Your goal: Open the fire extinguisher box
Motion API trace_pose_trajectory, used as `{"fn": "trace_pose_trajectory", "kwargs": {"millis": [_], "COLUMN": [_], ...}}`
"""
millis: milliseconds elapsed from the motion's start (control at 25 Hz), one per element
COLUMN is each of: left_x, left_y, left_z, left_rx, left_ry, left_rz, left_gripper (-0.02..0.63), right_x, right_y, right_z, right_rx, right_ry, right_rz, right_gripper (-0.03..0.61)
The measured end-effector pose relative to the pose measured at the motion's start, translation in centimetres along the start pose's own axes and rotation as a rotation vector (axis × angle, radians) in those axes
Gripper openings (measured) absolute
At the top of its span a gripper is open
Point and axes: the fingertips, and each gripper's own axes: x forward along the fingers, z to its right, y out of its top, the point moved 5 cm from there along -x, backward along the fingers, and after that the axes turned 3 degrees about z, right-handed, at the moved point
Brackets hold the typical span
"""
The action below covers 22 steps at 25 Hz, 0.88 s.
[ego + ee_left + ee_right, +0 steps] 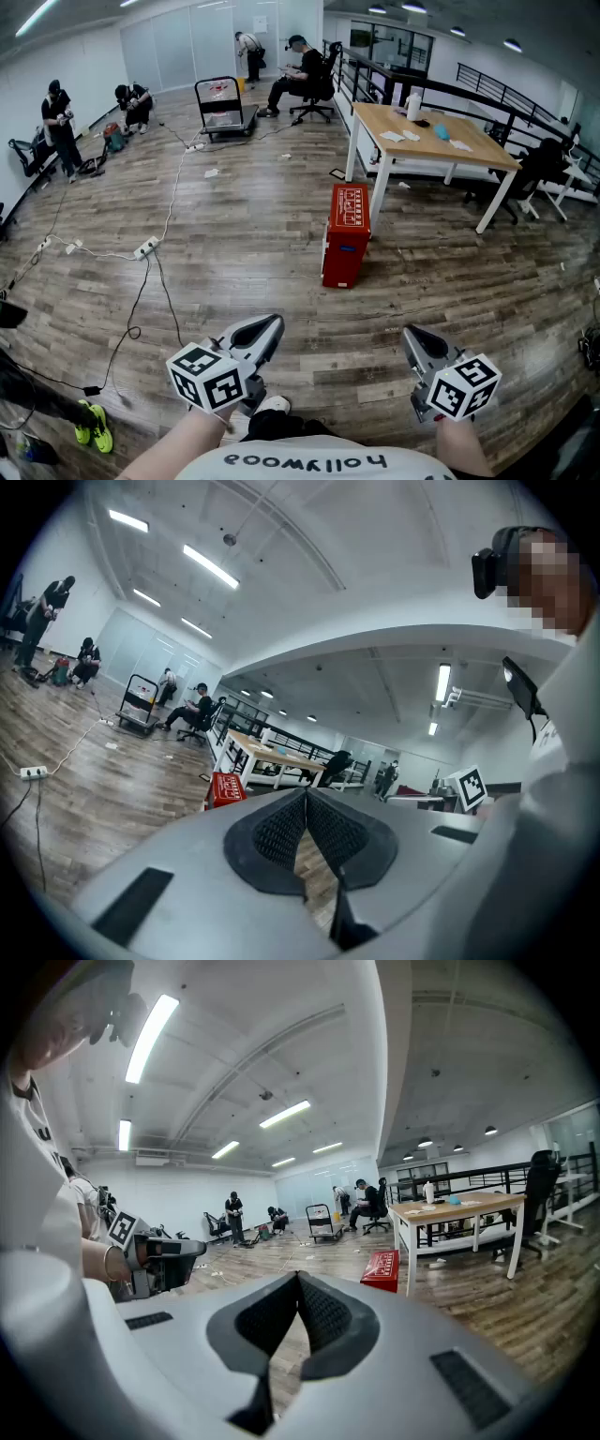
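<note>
Head view: the red box (346,234) stands upright on the wooden floor (234,244), just beside a leg of the table (441,141) and well ahead of the person. Its front and top look shut, with no door or lid swung out. Both tools are held low and close to the body. The left gripper (267,328) and the right gripper (417,339) both point toward the box but are far short of it, with bare floor between. Neither touches anything.

Left gripper view: the two ribbed pads meet at their tips (306,795), so this claw is closed all the way with nothing caught in it. Only floor shows through the small gap lower down. The box (226,787) sits small in the distance, left of the jaw line, with the table behind it.

Right gripper view: this claw is also pressed tip to tip (298,1279) and holds nothing. The box (382,1269) lies off to the right of the jaws, by the table leg and far away. The left gripper (155,1262) is seen at the left edge.

Judged from this, the task has barely started. Nothing on the box has been handled. What is left is the whole job: walk up to it, spread a claw, find the latch or door edge (too small to make out here), and pull it open
</note>
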Motion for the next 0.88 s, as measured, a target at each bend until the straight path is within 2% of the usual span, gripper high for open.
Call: {"fn": "trace_pose_trajectory", "kwargs": {"millis": [320, 560, 880], "left_x": [1.7, 3.9, 6.7], "left_y": [0.9, 1.9, 5.0], "left_z": [-2.3, -5.1, -10.6], "left_rx": [-0.017, 0.086, 0.08], "left_ry": [-0.011, -0.02, -0.092], "left_rz": [-0.001, -0.035, -0.091], "left_gripper": [0.008, 0.008, 0.008], "right_x": [2.7, 5.6, 11.3], "right_y": [0.4, 0.9, 2.5], "right_z": [0.7, 1.4, 0.6], "right_rx": [0.004, 0.023, 0.057], "right_ry": [-0.008, -0.05, -0.097], "right_rz": [-0.006, -0.007, 0.007], "right_gripper": [0.009, 0.009, 0.011]}}
